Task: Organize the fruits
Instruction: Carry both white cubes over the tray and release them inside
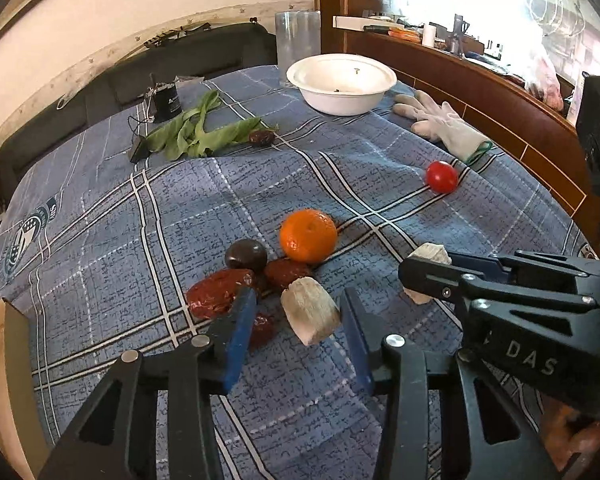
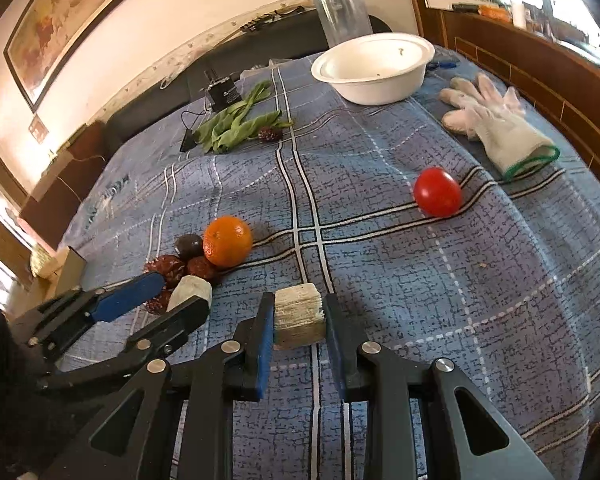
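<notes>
An orange (image 1: 308, 240) (image 2: 227, 241) lies on the blue plaid cloth beside a dark round fruit (image 1: 246, 254) (image 2: 189, 245) and several red dates (image 1: 216, 294) (image 2: 168, 267). A red tomato (image 1: 442, 176) (image 2: 437, 191) lies apart to the right. A white bowl (image 1: 342, 82) (image 2: 374, 68) stands at the back. My left gripper (image 1: 296, 320) (image 2: 168, 294) is open around a pale cut chunk (image 1: 310, 316) (image 2: 190, 290). My right gripper (image 2: 300, 320) (image 1: 424, 276) is shut on another pale cut chunk (image 2: 299, 315) (image 1: 428, 256).
Green leaves (image 1: 198, 132) (image 2: 236, 124) with a lone date (image 1: 261, 137) (image 2: 271, 134) lie at the back left, next to a small black jar (image 1: 167, 101). A white glove (image 1: 440, 122) (image 2: 496, 120) lies at the right edge. A clear tumbler (image 1: 298, 40) stands behind the bowl.
</notes>
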Demonstrator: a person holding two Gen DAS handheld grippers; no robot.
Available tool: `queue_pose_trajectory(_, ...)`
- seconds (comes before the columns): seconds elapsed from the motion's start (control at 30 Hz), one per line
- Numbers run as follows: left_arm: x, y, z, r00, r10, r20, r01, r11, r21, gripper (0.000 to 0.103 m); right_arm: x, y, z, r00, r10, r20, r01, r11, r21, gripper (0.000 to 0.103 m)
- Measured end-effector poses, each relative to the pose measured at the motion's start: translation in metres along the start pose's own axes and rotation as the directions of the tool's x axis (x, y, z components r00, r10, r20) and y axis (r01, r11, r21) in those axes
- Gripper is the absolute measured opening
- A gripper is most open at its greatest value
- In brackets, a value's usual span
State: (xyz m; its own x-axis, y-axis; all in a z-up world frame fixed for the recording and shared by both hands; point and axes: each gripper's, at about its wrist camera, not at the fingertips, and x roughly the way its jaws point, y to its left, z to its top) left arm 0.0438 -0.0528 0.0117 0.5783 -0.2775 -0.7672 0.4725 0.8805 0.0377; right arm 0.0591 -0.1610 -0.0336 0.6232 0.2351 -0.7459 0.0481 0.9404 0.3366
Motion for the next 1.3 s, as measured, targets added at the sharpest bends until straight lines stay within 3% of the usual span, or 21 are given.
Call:
queue_pose_trajectory(0.07, -0.001, -0.003, -0.002, 1.0, -0.024, -0.004, 0.024, 1.0, 0.009, 0.025, 0.0, 0.001, 0.0, 1.0, 0.005, 0.002, -0.005, 1.0, -0.002, 0.026)
queue_pose_trajectory(0.27, -0.012, 0.004, -0.007, 1.0, -0.014, 0.001, 0.014, 0.998, -0.064, 0.024, -0.011, 0.007, 0.0, 0.998, 0.004, 0.062, -0.001, 0.999, -0.034, 0.026)
queue_pose_trajectory(0.47, -0.066, 0.037, -0.024, 0.998, 0.004, 0.065, 0.008, 0.982, -0.189, 0.024, -0.017, 0.014, -0.001, 0.995, 0.035, 0.097, -0.029, 0.998, -0.063, 0.025)
queue_pose_trajectory(0.67, -0.128, 0.098, -0.063, 0.987, 0.13, 0.093, -0.096, 0.947, -0.305, 0.025, -0.013, 0.027, -0.008, 0.994, -0.001, 0.107, 0.012, 0.994, -0.111, 0.025)
queue_pose_trajectory(0.8, -0.159, 0.161, -0.095, 0.964, 0.262, 0.041, -0.226, 0.893, -0.389, 0.025, -0.01, 0.042, -0.011, 0.997, 0.005, 0.077, 0.005, 0.991, -0.13, 0.025)
queue_pose_trajectory(1.0, -0.175, 0.23, -0.128, 0.931, 0.363, -0.045, -0.34, 0.813, -0.474, 0.025, -0.024, 0.116, -0.016, 0.985, 0.173, 0.013, -0.165, 0.958, -0.233, 0.026)
queue_pose_trajectory(1.17, -0.167, 0.264, -0.136, 0.923, 0.372, -0.099, -0.369, 0.781, -0.503, 0.025, -0.015, 0.202, -0.024, 0.958, 0.274, -0.088, -0.287, 0.888, -0.359, 0.026)
queue_pose_trajectory(1.3, -0.152, 0.281, -0.14, 0.919, 0.361, -0.159, -0.39, 0.769, -0.506, 0.025, 0.0, 0.261, -0.043, 0.942, 0.297, -0.154, -0.335, 0.827, -0.452, 0.027)
